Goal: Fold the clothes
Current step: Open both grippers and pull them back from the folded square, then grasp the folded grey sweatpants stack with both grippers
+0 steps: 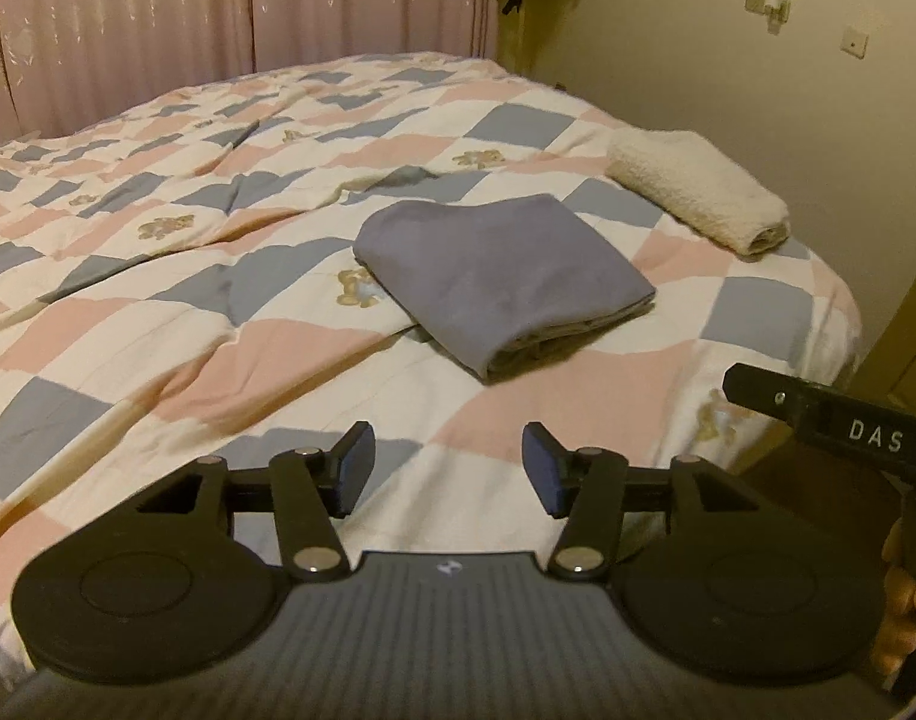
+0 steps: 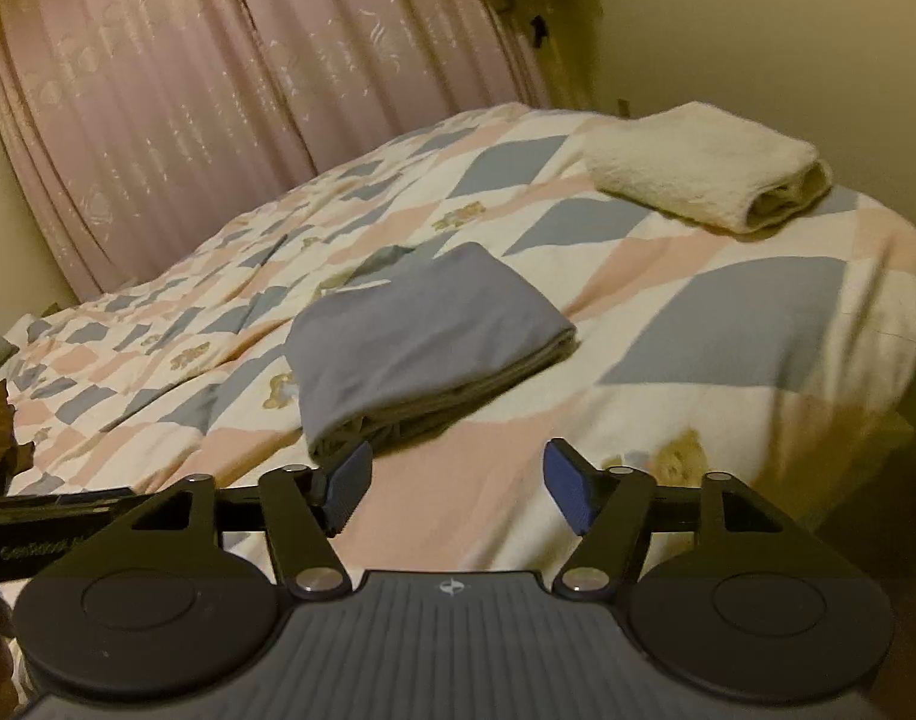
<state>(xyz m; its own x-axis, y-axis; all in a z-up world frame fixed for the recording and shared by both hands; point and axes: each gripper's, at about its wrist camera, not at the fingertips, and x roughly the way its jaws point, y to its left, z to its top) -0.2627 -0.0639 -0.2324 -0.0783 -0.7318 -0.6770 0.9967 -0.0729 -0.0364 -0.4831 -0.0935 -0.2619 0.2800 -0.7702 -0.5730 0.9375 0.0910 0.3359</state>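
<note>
Bed point(image 1: 158, 312): one folded grey cloth point(image 1: 499, 276), one rolled towel point(image 1: 697, 192). Left gripper point(image 1: 449, 471) and right gripper point(image 2: 458, 489): fingers spread, empty.

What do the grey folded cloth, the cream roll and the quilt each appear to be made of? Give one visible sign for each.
Grey cloth: thin, smooth woven or jersey fabric, matt; its layers lie flat with crisp edges.
Cream roll: probably terry towelling; the surface is fuzzy and thick.
Quilt: likely printed cotton over padding; it shows soft puffy creases and a checked bear print.
</note>
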